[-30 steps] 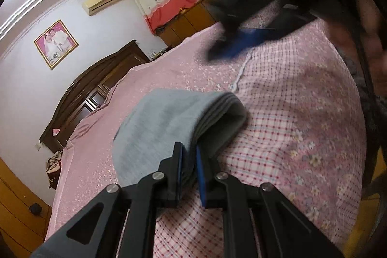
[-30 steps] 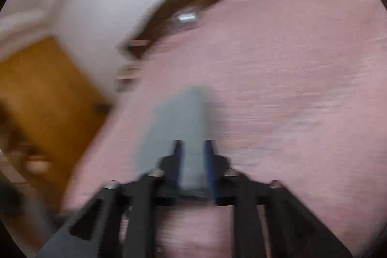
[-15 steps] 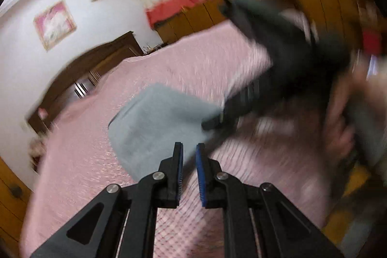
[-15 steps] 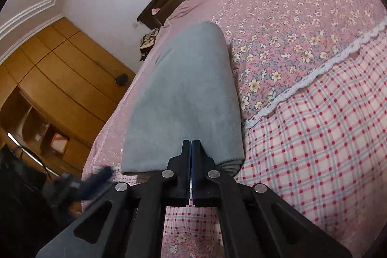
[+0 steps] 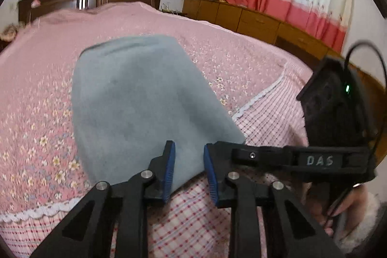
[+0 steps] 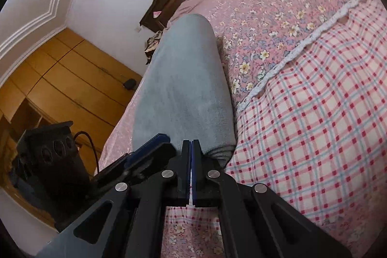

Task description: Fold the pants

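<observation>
Pants (image 5: 145,98) already compact folded stack on bed (image 5: 36,79); we judge task near done. Our left gripper (image 5: 188,166) fingers apart, empty; right gripper (image 6: 191,161) fingers closed, grip unclear.

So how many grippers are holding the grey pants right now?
0. The left gripper sits open at the folded grey fleece pants' near edge; the right gripper is shut, empty, just short of it.

Grey pants on a pink bed

Plain grey pants (image 5: 135,98) are lying on a pink floral bedspread (image 5: 36,93); at 5 o'clock, red-and-blue checked fabric (image 6: 314,113) is showing, and blue pads (image 5: 169,166) are lining the black left gripper (image 5: 188,161).
</observation>
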`<state>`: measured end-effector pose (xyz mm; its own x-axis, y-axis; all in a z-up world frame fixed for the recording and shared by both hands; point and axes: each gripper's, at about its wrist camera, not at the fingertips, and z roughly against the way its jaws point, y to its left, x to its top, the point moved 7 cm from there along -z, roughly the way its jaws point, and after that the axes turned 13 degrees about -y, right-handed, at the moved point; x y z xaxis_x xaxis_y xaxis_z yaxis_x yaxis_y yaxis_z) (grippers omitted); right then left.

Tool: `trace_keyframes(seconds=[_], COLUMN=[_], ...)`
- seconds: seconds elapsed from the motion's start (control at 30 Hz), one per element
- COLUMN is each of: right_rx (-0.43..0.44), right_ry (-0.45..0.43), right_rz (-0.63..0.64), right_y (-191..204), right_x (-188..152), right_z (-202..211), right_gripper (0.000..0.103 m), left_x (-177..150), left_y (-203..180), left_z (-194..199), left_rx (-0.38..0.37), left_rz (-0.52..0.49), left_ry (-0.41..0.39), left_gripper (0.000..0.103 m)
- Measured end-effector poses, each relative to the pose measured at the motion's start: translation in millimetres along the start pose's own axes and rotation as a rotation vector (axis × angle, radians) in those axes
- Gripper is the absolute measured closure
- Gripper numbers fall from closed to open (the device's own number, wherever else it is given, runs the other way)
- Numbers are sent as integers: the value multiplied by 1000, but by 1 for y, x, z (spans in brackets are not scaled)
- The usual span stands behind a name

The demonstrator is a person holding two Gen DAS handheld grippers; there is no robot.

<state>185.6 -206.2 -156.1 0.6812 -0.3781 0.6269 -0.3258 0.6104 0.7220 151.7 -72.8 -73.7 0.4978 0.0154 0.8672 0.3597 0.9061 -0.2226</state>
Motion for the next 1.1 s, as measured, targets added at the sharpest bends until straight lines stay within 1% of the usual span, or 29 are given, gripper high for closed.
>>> trace_keyframes(seconds=[0.13, 0.27, 0.37, 0.53, 0.57, 0.63, 0.67, 0.8, 0.83, 0.87, 0.9, 0.93, 0.97, 1.0, 1.03, 1.07, 1.1], right_rx=[-2, -1, -3, -1, 0, 5, 7, 7, 16, 33, 55, 87, 101, 115, 118, 107, 90], right_ry=[-2, -7, -9, -12, -15, -19, -22, -15, -9, -4, 2, 14, 22, 27, 23, 19, 34], right_rz=[2, 11, 23, 3, -2, -7, -8, -19, -44, -70, -100, -139, -161, -178, -184, -182, -167], right_y=[0, -4, 8, 14, 15, 16, 15, 12, 11, 12, 12, 12, 11, 12, 12, 12, 12], right_x=[-1, -1, -5, -6, -7, -8, -9, -8, -6, -5, -2, 4, 10, 19, 27, 38, 48], right_z=[-1, -3, 4, 9, 8, 7, 6, 6, 8, 11, 15, 20, 24, 31, 37, 43, 45], right_gripper=[103, 103, 103, 103, 103, 103, 103, 103, 103, 100, 98, 89, 77, 71, 59, 41, 30], left_x=[-1, -2, -2, -1, -1, 2, 1, 0, 1, 3, 7, 10, 16, 23, 29, 35, 40], left_y=[8, -2, -2, -2, -2, -2, 0, 5, 6, 7, 8, 8, 11, 15, 21, 29, 36], left_z=[9, 10, 8, 12, 17, 23, 27, 31, 33, 36, 40, 43, 48, 53, 58, 62, 65], left_rx=[2, 26, 21, 21, 19, 4, -5, -12, -11, -6, -6, -11, -15, -12, -11, -14, -15], left_rz=[9, -37, -26, -21, -17, 1, 12, 45, 51, 49, 42, 40, 48, 57, 73, 100, 130], left_ry=[-2, -3, -11, -13, -18, -25, -24, -14, -11, -6, -2, -1, -8, -16, -22, -29, -24], left_gripper=[79, 79, 79, 79, 78, 69, 66, 65, 65, 63, 58, 51, 47, 37, 29, 27, 24])
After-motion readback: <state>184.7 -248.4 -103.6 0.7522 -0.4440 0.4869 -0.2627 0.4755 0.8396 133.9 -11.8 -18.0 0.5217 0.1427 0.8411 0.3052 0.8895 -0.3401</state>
